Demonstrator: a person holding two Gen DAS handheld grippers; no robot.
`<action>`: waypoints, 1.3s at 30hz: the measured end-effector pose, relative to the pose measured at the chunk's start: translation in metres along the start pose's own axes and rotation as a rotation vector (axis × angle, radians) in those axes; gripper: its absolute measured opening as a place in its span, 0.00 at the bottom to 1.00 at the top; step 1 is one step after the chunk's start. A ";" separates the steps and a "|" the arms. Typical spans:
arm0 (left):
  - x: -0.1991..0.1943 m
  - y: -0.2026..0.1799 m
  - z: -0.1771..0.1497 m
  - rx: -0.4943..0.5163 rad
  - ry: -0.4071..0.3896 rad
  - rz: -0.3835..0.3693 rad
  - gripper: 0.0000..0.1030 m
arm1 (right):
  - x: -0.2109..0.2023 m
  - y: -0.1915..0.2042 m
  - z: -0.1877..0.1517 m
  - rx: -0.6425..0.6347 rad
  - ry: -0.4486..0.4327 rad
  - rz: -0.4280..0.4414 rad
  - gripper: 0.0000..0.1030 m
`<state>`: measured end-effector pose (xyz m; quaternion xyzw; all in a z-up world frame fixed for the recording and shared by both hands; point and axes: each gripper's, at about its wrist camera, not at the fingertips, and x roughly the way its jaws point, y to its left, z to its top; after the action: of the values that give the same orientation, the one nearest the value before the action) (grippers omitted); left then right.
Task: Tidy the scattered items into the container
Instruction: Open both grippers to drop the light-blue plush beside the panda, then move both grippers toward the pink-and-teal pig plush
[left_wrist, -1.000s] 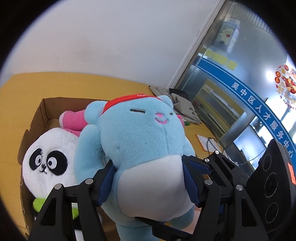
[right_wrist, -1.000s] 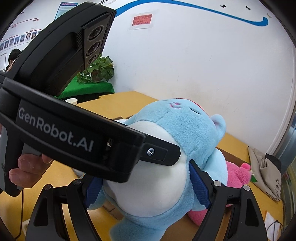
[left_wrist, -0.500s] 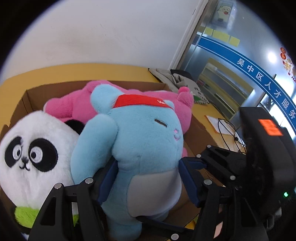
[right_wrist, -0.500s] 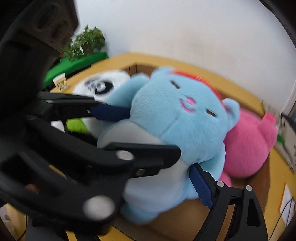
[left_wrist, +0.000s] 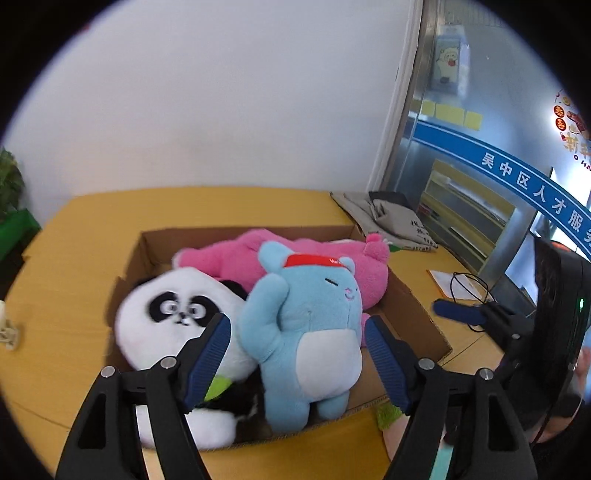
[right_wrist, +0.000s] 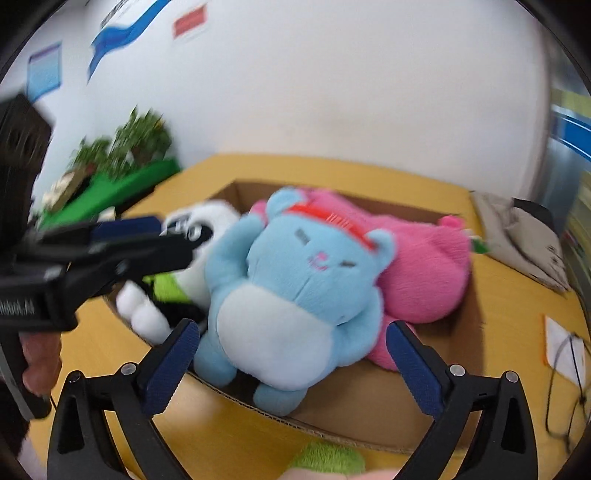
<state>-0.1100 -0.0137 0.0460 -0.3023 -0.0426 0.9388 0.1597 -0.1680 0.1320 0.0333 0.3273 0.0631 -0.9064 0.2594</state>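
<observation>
Blue plush (left_wrist: 310, 332) sits upright in the box (left_wrist: 410, 306), feet at the near wall, leaning on the panda (left_wrist: 177, 314) and the pink plush (left_wrist: 317, 254) behind it. We judge it stands because the two neighbours prop it. Our left gripper (left_wrist: 297, 360) and right gripper (right_wrist: 291, 365) both gape wide, pads clear of its sides, holding nothing. A green item (right_wrist: 327, 459) lies outside the box, by the near wall, not yet tidied.

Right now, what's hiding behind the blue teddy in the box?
Behind the blue plush bear lies a pink plush toy; beside it, a panda plush. The bear covers part of the pink toy, so what animal it is stays unclear.
</observation>
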 end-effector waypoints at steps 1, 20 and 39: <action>-0.013 -0.002 -0.001 0.003 -0.020 0.015 0.77 | -0.012 0.000 0.001 0.028 -0.026 -0.021 1.00; -0.121 -0.062 -0.051 0.045 -0.079 0.091 0.78 | -0.134 0.040 -0.026 0.058 -0.145 -0.214 1.00; -0.104 -0.052 -0.065 -0.030 -0.031 0.098 0.77 | -0.131 0.047 -0.040 0.026 -0.104 -0.240 1.00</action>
<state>0.0216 0.0006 0.0600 -0.2919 -0.0444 0.9493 0.1083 -0.0362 0.1593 0.0874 0.2733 0.0767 -0.9474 0.1478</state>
